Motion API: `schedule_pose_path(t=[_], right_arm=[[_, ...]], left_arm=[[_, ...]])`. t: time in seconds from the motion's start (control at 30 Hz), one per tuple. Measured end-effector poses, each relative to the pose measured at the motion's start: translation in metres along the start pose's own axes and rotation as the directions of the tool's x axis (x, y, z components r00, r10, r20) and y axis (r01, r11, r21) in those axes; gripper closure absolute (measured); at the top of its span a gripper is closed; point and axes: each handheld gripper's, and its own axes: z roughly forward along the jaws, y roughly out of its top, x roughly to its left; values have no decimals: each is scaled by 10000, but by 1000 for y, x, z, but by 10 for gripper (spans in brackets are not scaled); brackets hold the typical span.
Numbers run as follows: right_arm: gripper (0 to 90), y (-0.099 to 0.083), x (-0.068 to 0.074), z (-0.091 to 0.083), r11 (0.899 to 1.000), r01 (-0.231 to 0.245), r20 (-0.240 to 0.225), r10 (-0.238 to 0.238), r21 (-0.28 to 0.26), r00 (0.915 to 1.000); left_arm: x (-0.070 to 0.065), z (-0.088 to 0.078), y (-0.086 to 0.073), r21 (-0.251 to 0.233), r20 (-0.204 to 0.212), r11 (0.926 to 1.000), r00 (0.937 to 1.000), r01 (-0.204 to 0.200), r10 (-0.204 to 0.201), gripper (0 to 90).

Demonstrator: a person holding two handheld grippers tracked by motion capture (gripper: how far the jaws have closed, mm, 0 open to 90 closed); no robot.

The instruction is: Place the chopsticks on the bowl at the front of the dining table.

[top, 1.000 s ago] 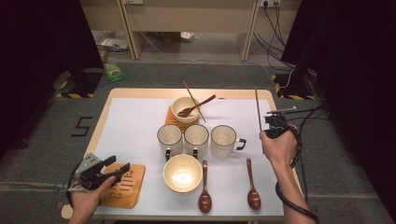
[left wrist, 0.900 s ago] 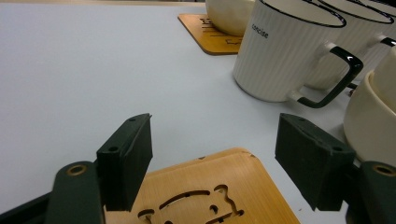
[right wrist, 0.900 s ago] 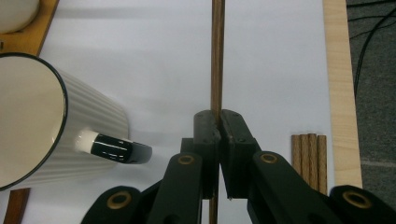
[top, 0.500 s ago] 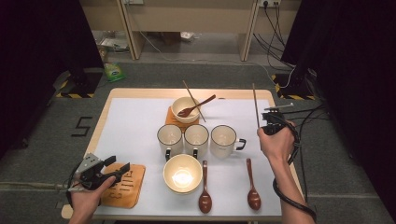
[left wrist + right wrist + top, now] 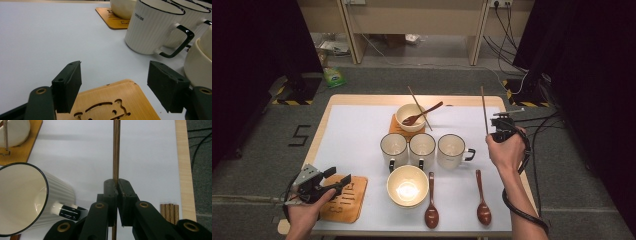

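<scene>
right gripper [image 5: 499, 131]: clamped on a wooden chopstick [image 5: 484, 107], held upright above the table's [image 5: 357, 130] right edge, beside the rightmost mug [image 5: 452, 151] | left gripper [image 5: 337, 181]: jaws apart, nothing between them (over the wooden coaster [image 5: 343, 206] at the near left corner)
</scene>
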Motion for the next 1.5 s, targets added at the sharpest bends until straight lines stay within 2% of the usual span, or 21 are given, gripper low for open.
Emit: schedule_pose_path(t=[1.5], right_arm=[[855, 21, 12, 0, 9989, 162, -3, -162, -432, 9999]], left_arm=[[1, 0, 0, 4, 4, 10000, 10000, 35, -35, 267]])
